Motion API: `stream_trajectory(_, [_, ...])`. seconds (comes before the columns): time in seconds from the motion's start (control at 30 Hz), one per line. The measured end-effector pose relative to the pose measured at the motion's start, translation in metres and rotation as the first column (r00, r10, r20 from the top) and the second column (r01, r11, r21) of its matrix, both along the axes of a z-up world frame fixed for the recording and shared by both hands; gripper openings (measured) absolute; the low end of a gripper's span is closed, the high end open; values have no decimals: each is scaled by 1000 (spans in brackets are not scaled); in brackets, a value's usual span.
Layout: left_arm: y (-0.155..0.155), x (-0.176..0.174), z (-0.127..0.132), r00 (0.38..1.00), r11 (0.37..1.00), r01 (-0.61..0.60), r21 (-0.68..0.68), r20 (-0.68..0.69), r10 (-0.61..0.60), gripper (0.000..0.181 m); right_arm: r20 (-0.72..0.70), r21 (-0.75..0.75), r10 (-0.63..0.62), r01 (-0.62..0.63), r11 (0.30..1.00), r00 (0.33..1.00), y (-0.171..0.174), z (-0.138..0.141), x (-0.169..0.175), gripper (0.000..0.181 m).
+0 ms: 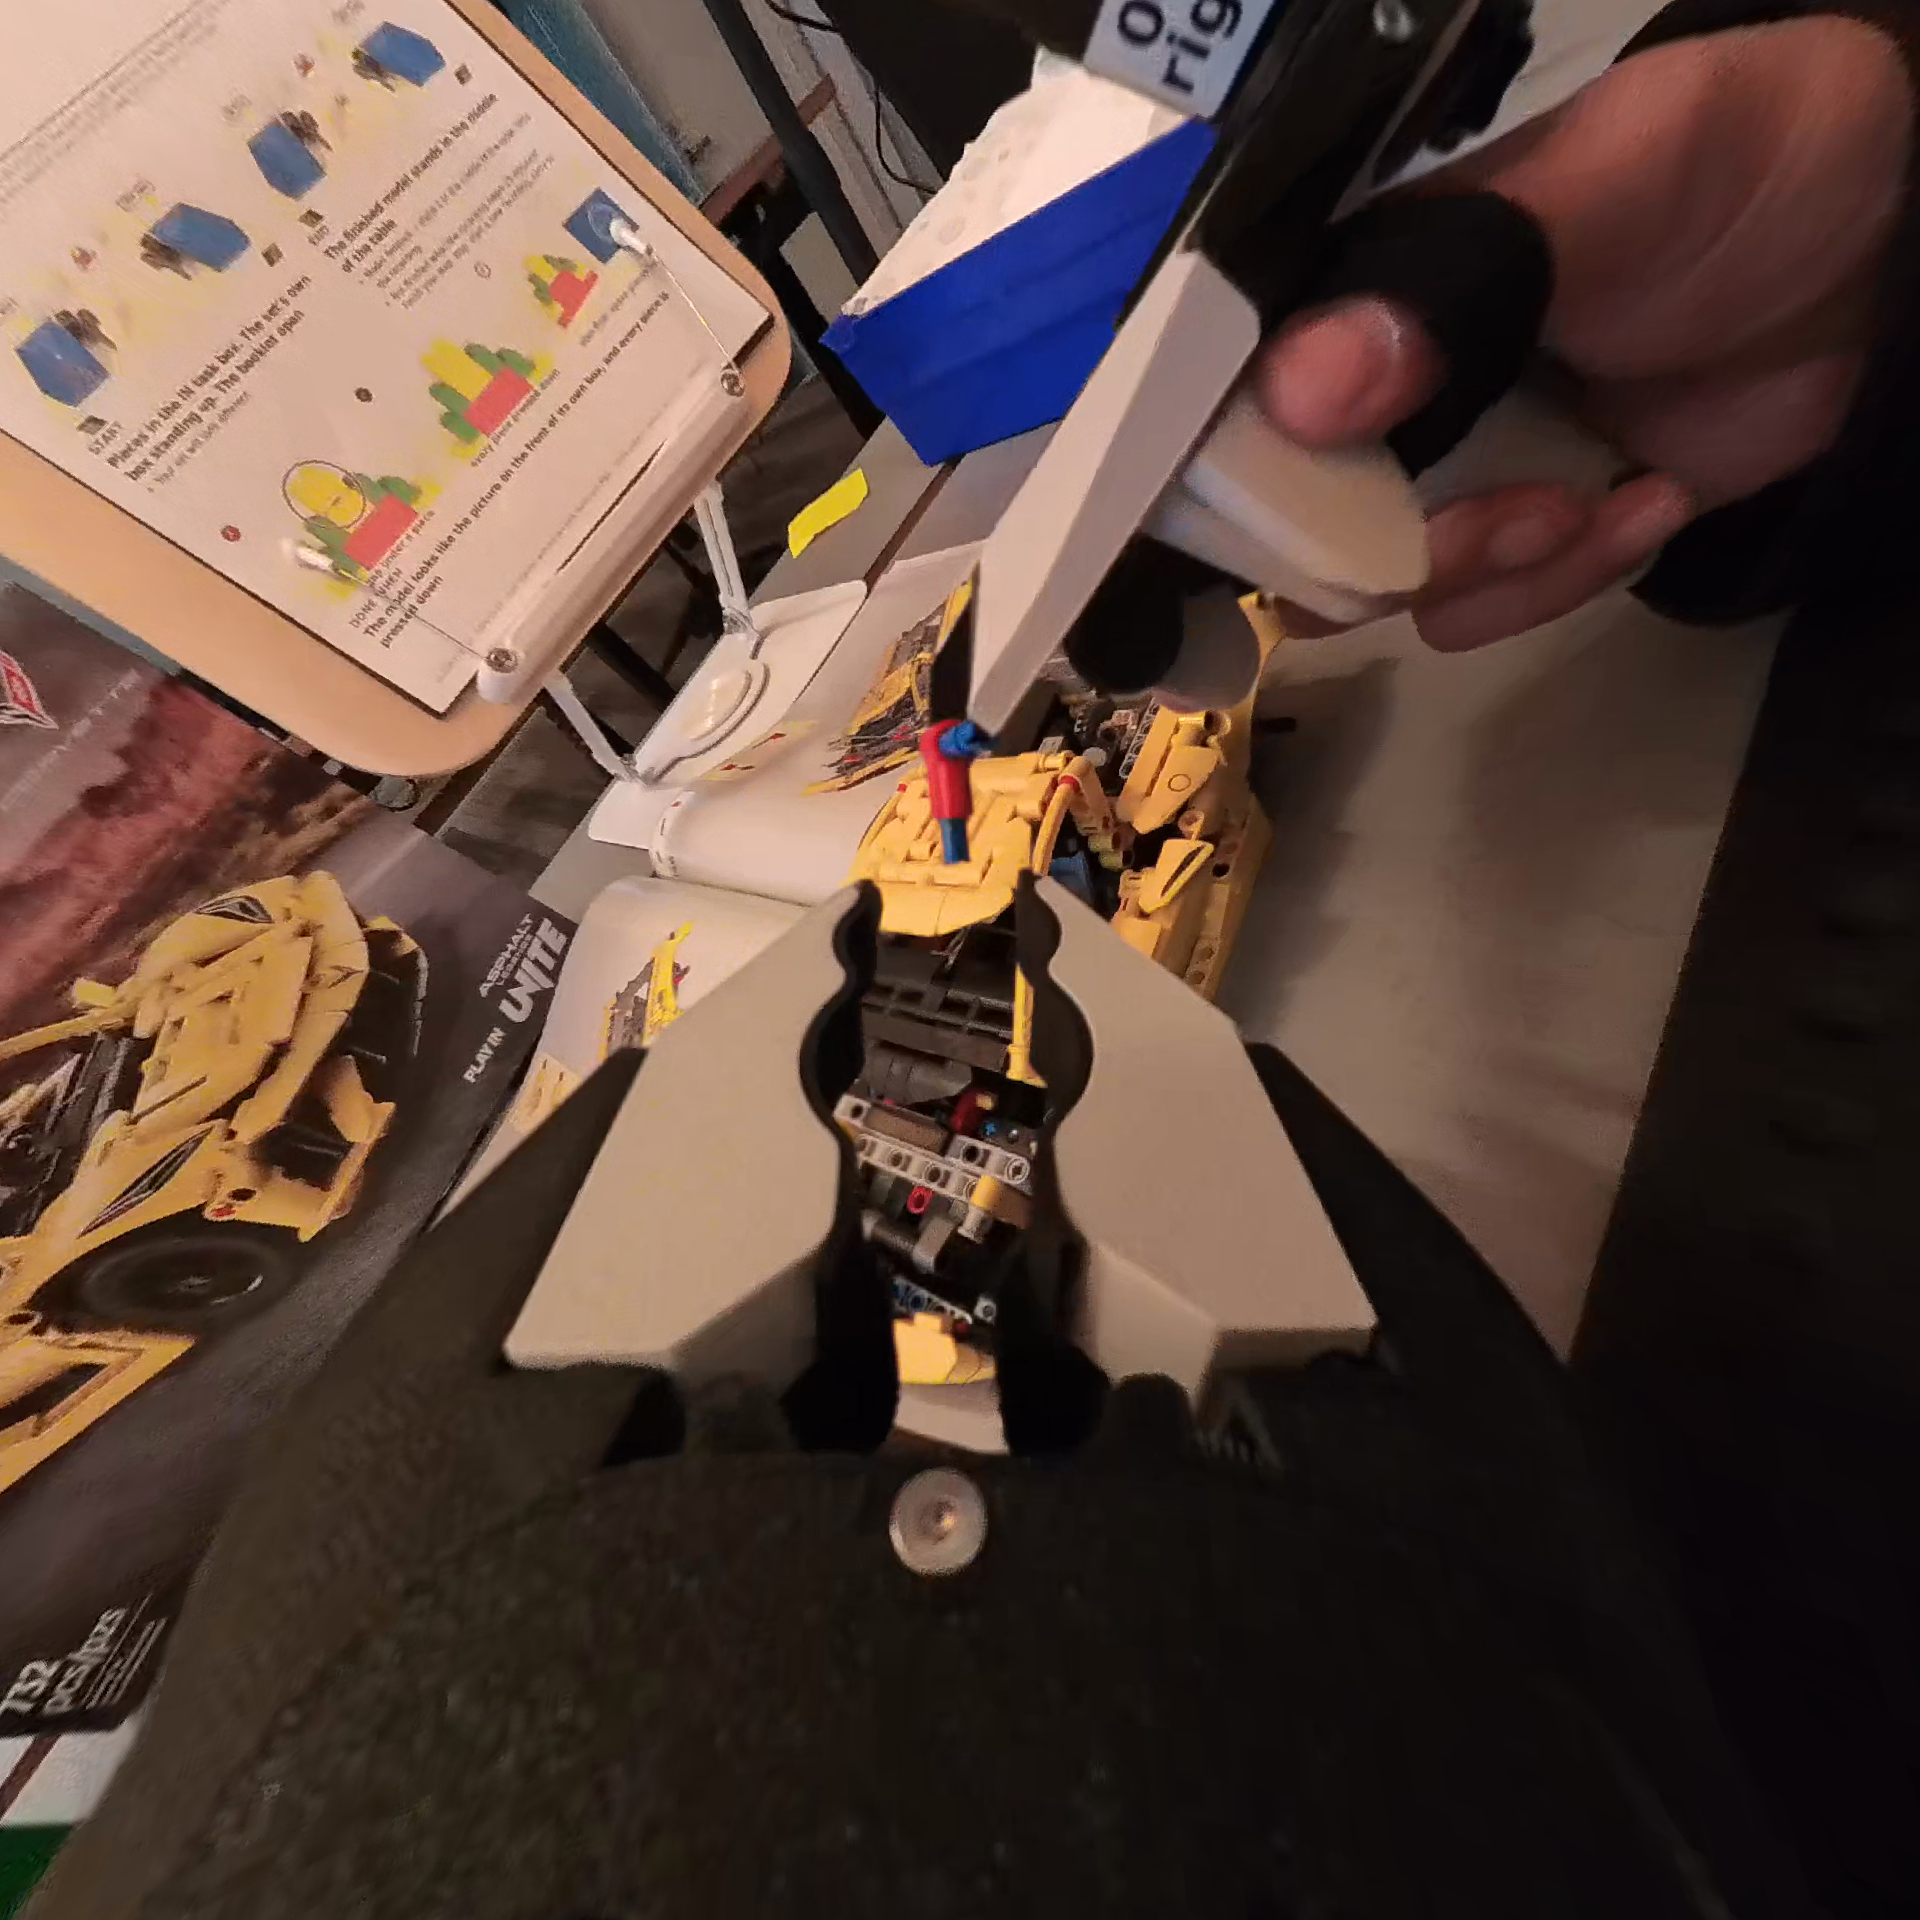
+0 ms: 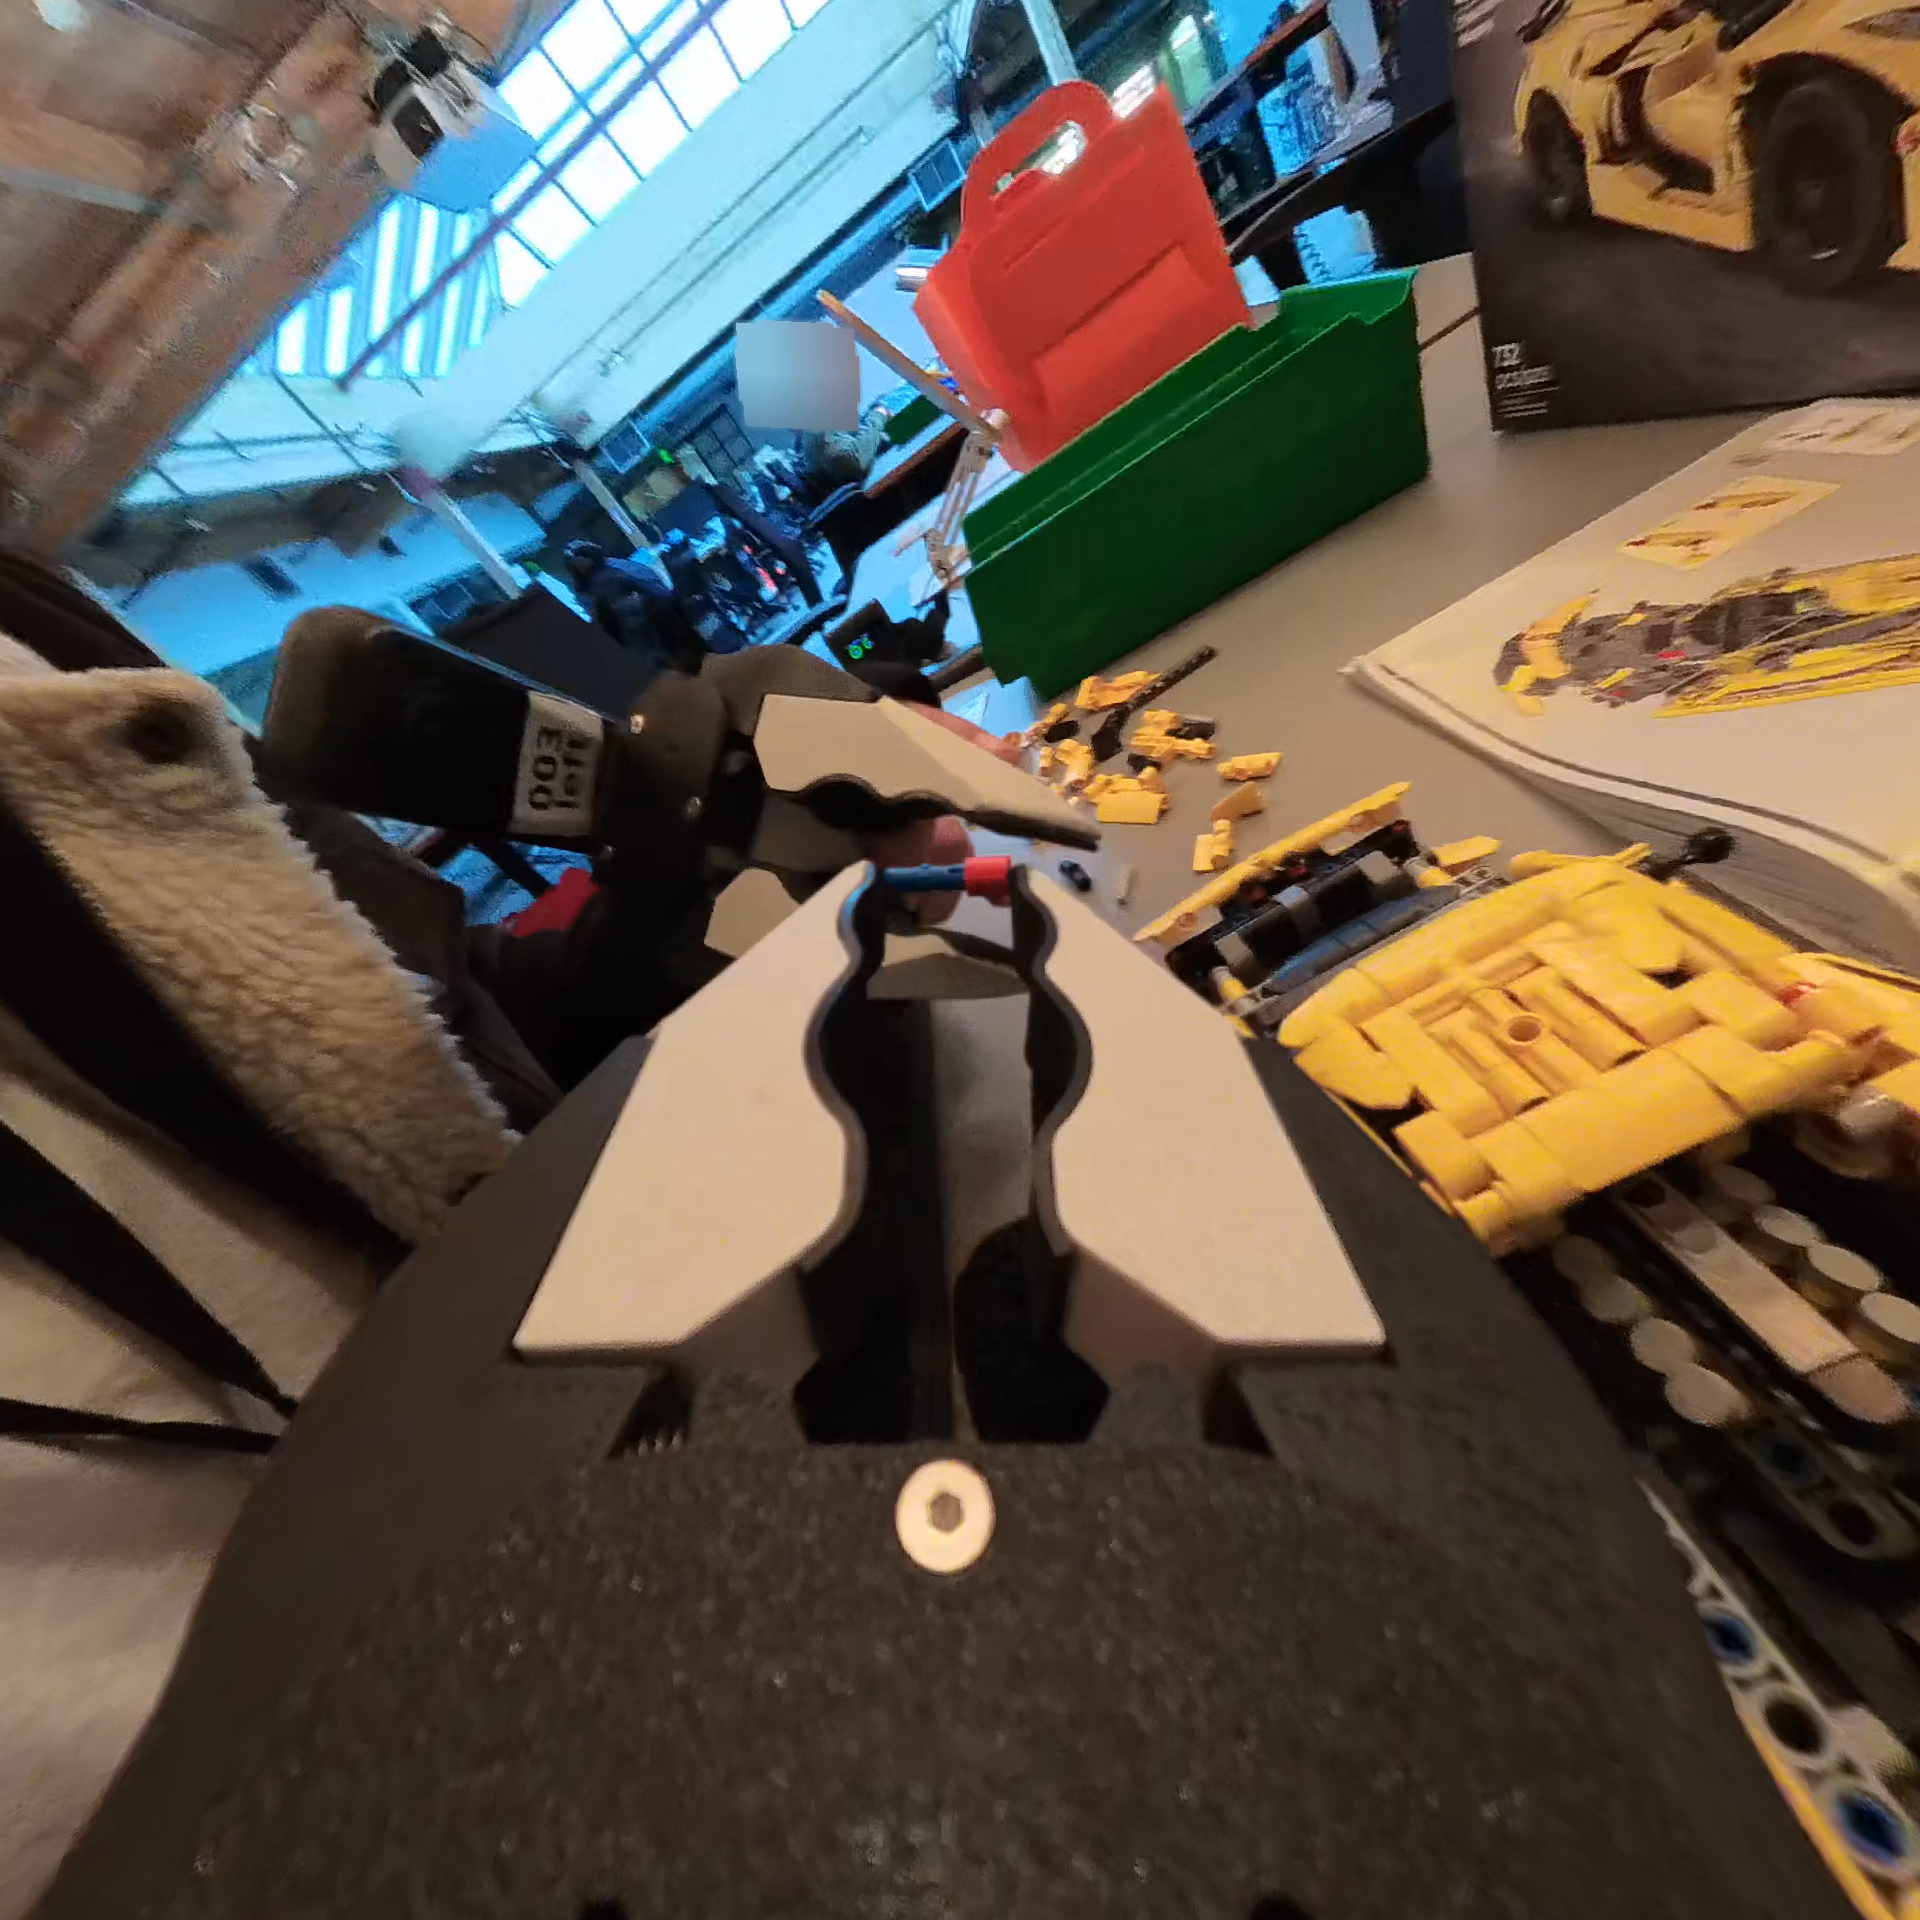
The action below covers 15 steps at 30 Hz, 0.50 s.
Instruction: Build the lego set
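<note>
The right tongs (image 2: 945, 888) were pinching a small red-and-blue pin piece (image 2: 951, 876) crosswise at the very tips, prob. so the ends stayed free to push into a hole. In the left wrist view that same piece (image 1: 948, 784) hung just above the nose of the yellow lego car (image 1: 1049, 842), w/ a gloved hand (image 1: 1621, 343) squeezing the handle behind it. My guess: the pin was about to go into the bodywork, though I couldn't tell which hole.

The left tongs (image 1: 945, 904) were spread a bit, tips apart, nothing clamped betw. them. They hovered over the car's open dark innards (image 1: 935, 1153), maybe to steady the model while the other side pressed in. From the right wrist view, the left tongs (image 2: 1039, 826) showed side-on nearby, just beyond the pin.

The car sat on the grey surface (image 2: 1351, 582), partly built; yellow panels done at one end, beams w/ exposed holes at the other. Loose yellow parts (image 2: 1143, 758) were scattered close by, w/in easy reach. The instruction booklet (image 2: 1714, 665) lay open right beside the model, so the step could be checked at a glance. The set's box (image 1: 208, 1039) stood behind, showing the finished car for ref. A green bin (image 2: 1195, 520) w/ a red carrier (image 2: 1081, 281) in it sat further back, and a guide sheet on a stand (image 1: 343, 312) leaned over the far edge.
</note>
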<state>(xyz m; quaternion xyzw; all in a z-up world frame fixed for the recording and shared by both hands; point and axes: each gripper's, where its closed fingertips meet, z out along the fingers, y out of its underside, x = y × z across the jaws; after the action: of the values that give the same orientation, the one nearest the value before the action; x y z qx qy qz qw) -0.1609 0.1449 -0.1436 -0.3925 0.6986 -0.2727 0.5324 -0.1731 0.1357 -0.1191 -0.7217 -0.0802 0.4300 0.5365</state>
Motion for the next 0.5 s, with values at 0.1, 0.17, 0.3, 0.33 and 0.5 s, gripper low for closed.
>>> stream_trajectory(0.1, [-3,1,0,1000,1000,11,12,15,-11,5,-2,-10,4,-4,1000,1000,1,-2,0,23])
stream_trajectory(0.17, [-2,1,1,1000,999,9,37,24,-9,3,-18,-11,11,-11,1000,1000,1,-2,0,23])
stream_trajectory(0.3, [4,1,-9,1000,989,-12,151,-23,16,2,20,-43,2,-1,999,1000,4,-12,0,23])
stream_trajectory(0.33, [6,1,-12,999,983,-17,181,-30,23,2,52,-44,-4,7,999,999,5,-15,0,23])
stream_trajectory(0.5, [9,1,-15,999,981,-24,192,-41,33,0,183,-6,-34,36,999,983,8,-22,0,33])
